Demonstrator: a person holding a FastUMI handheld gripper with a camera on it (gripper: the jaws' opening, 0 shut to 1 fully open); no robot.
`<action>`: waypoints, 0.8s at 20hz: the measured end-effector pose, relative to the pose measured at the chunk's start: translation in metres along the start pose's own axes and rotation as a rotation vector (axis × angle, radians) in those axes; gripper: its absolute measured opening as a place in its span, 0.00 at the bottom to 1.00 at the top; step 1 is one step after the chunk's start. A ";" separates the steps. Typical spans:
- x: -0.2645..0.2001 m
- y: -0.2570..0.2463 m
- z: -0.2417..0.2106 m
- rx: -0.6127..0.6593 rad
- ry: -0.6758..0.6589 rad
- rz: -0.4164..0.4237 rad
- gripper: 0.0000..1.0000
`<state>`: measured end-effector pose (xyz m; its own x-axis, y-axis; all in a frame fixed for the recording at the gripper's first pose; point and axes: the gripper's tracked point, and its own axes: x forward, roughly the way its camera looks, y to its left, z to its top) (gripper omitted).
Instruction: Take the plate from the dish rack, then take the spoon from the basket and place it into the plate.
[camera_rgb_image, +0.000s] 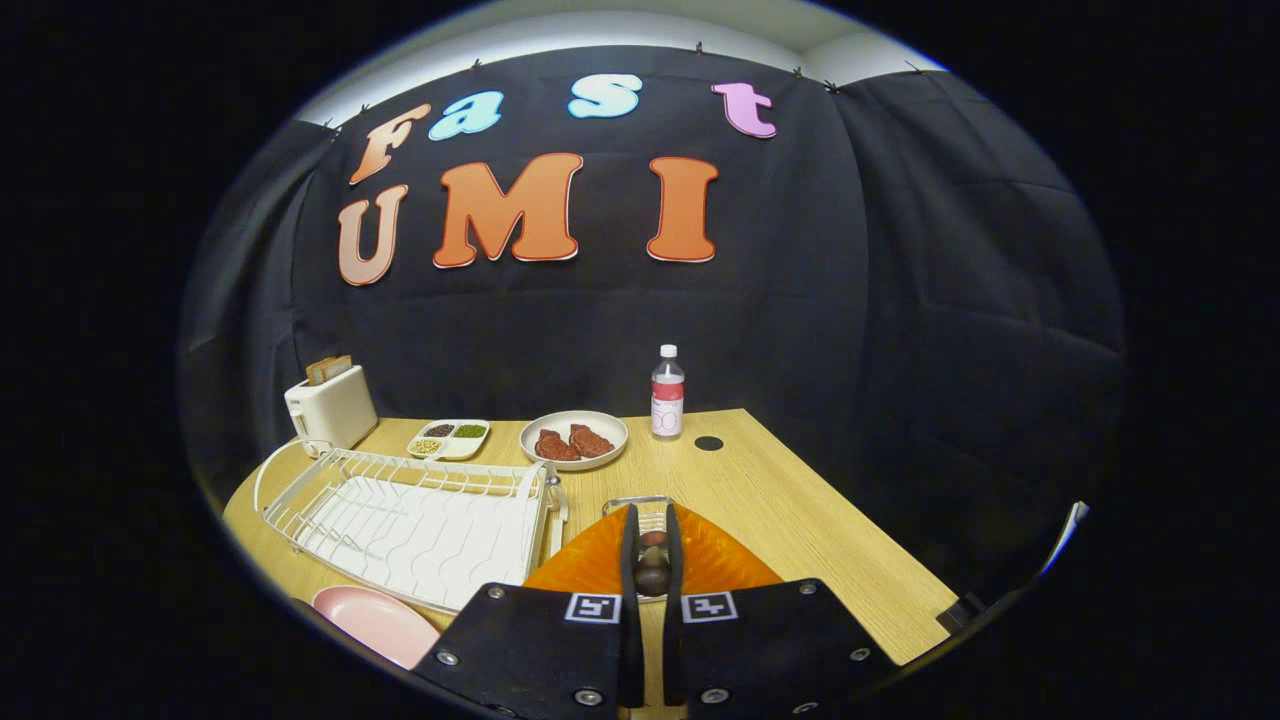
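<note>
While the black two-finger gripper's fingers clench a dark-bowled spoon above the orange ribbed basket, the pink round plate (already off the white wire dish rack) lies just beside that rack; next, carrying it there.

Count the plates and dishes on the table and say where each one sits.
3. The pink plate lies in front of the white dish rack; the divided dish and the meat plate sit beyond it. The gripper is closed on a spoon.
</note>
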<state>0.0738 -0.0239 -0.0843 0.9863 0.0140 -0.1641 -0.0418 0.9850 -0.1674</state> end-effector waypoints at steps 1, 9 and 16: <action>-0.008 0.002 0.001 0.003 -0.004 -0.004 0.08; -0.068 0.042 -0.007 0.021 0.003 0.001 0.08; -0.109 0.102 -0.029 0.051 0.028 0.054 0.08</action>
<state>-0.0425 0.0701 -0.1115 0.9780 0.0627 -0.1989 -0.0856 0.9904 -0.1084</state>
